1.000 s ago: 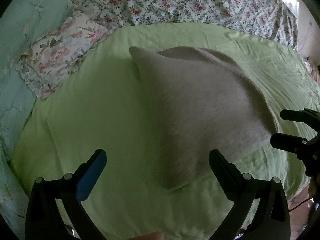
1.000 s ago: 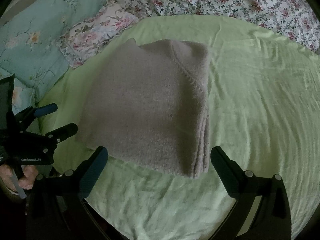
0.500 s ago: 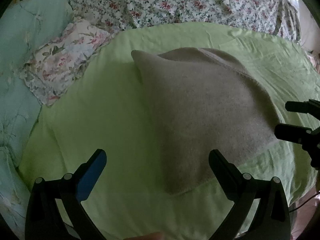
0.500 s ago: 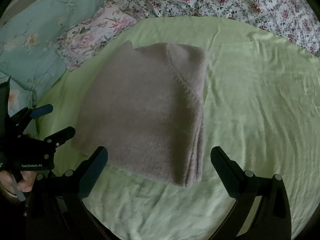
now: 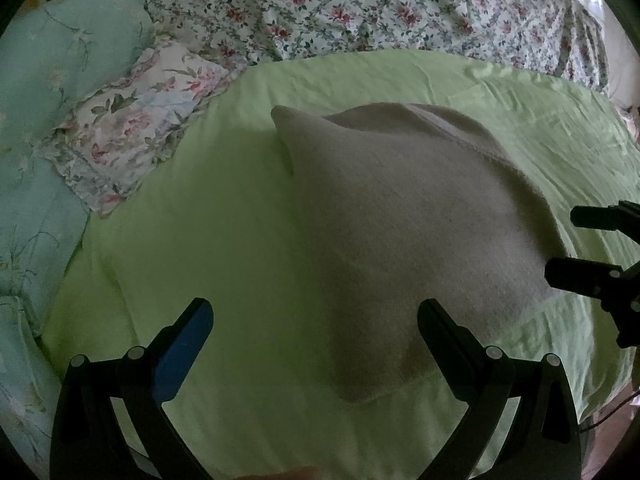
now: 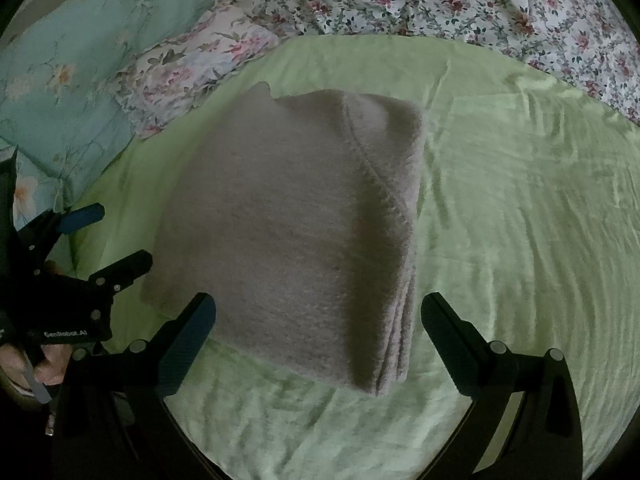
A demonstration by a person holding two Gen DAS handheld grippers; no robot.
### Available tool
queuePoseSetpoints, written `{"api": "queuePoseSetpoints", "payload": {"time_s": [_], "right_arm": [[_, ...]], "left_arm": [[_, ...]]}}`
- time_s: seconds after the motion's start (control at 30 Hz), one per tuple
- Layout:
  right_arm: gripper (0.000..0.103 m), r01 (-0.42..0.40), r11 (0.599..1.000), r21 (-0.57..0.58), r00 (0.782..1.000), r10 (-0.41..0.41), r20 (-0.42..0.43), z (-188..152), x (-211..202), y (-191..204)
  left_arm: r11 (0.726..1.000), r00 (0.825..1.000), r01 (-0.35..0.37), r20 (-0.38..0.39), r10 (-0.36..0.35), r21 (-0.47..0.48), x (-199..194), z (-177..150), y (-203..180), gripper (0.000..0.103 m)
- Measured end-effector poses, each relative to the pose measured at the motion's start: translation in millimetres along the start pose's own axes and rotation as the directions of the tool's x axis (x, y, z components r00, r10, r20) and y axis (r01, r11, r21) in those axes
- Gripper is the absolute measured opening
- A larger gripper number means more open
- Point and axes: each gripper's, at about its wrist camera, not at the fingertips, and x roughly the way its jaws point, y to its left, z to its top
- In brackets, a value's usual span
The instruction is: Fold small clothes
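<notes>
A green sheet (image 6: 520, 220) covers the bed, with a floral quilt (image 5: 380, 4) bunched along its far edge and a teal pillow (image 6: 80, 64) and floral pillow (image 5: 132, 136) at the far left. The grey garment (image 6: 288, 220) lies folded in a thick stack in the middle of the sheet. The left gripper (image 5: 314, 316) and right gripper (image 6: 318, 312) hover at its near edge, both spread wide and holding nothing.

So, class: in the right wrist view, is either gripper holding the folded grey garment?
No. The folded grey garment lies flat on the green sheet, and both the right gripper and left gripper are open, apart from it.
</notes>
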Motion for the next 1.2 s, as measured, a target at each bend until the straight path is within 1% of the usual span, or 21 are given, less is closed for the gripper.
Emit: {"api": "queuePoseSetpoints", "payload": {"time_s": [1.2], "right_arm": [[0.102, 0.002, 1.000, 0.002, 1.000, -0.002, 0.012, 0.1, -1.8, 7.1]], "left_arm": [[1.000, 1.000, -0.009, 0.021, 0.009, 0.014, -5.2, 0.8, -6.1, 0.102]]}}
